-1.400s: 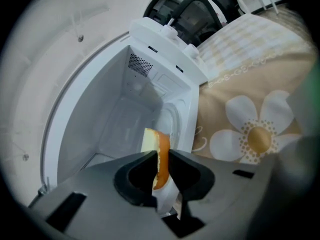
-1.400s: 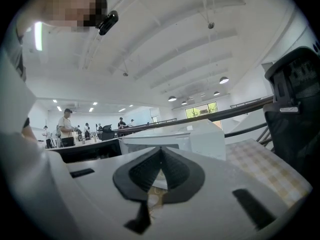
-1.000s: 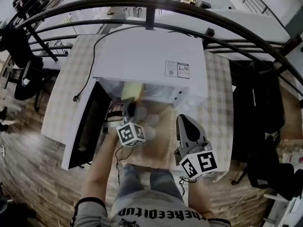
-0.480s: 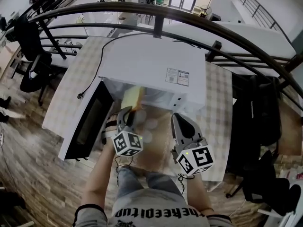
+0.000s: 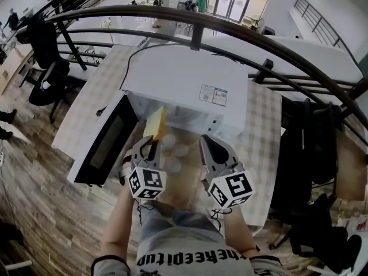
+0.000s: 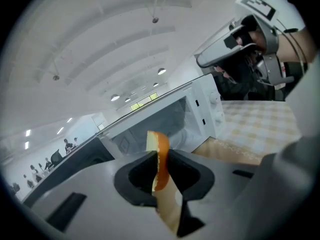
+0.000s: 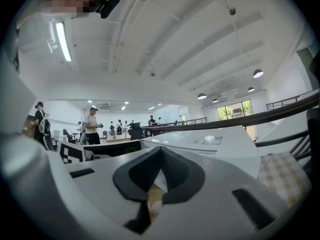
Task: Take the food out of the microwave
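Currently | we clamp the slice (image 5: 156,122) in the left hand-held gripper (image 5: 150,144) | its length points ahead, just outside the microwave (image 5: 184,76) mouth | right hand-held gripper (image 5: 208,144) closed, empty, alongside

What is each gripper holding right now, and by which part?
The left gripper pinches a flat yellow-orange food slice by its near end; the right gripper holds nothing.

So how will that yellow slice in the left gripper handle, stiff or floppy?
Probably fairly stiff: the slice stands above the left gripper without drooping. Likely light, being thin. Pinched only at one end, it might crumble or slip if jolted.
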Action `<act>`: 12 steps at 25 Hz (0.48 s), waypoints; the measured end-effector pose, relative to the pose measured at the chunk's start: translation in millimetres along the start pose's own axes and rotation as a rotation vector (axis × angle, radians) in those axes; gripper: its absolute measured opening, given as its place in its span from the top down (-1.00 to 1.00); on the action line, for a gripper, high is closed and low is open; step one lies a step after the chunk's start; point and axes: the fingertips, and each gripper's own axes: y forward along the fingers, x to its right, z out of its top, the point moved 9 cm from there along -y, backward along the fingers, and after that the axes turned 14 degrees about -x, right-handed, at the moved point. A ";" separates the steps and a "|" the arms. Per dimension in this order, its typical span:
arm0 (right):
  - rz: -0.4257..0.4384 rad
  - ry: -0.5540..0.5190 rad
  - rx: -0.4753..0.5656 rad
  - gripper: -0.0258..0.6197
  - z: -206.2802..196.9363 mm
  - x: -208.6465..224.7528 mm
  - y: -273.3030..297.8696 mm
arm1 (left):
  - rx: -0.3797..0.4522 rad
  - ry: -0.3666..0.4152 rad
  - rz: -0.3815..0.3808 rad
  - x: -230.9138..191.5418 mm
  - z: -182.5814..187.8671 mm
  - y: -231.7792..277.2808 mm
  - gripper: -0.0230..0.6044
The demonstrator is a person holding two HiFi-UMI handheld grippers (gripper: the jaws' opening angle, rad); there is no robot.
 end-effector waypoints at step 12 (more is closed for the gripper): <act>0.068 -0.029 0.022 0.91 2.4 -1.1 -7.6 | 0.066 -0.218 0.010 0.6 2.9 -45.6 0.72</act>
